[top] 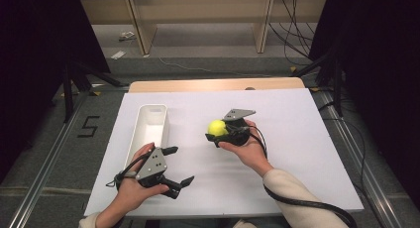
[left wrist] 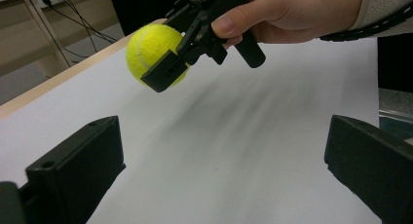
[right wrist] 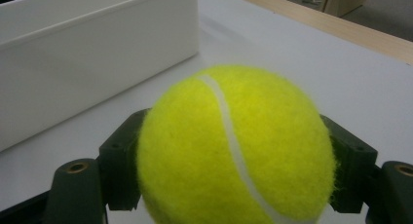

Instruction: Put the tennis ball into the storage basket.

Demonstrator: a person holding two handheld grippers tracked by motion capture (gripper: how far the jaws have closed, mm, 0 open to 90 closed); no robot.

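While clamped on tennis ball [top: 216, 127], carry right gripper [top: 224, 132] level over white bin [top: 148, 126], seemingly empty; left gripper [top: 174, 165] gaping, idle.

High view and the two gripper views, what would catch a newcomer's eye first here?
The bright yellow tennis ball stands out first, clamped between the jaws of the right gripper and held above the middle of the white table sheet. Next is the long white bin lying to its left, and the left gripper with its jaws wide apart and nothing between them, near the sheet's front edge.
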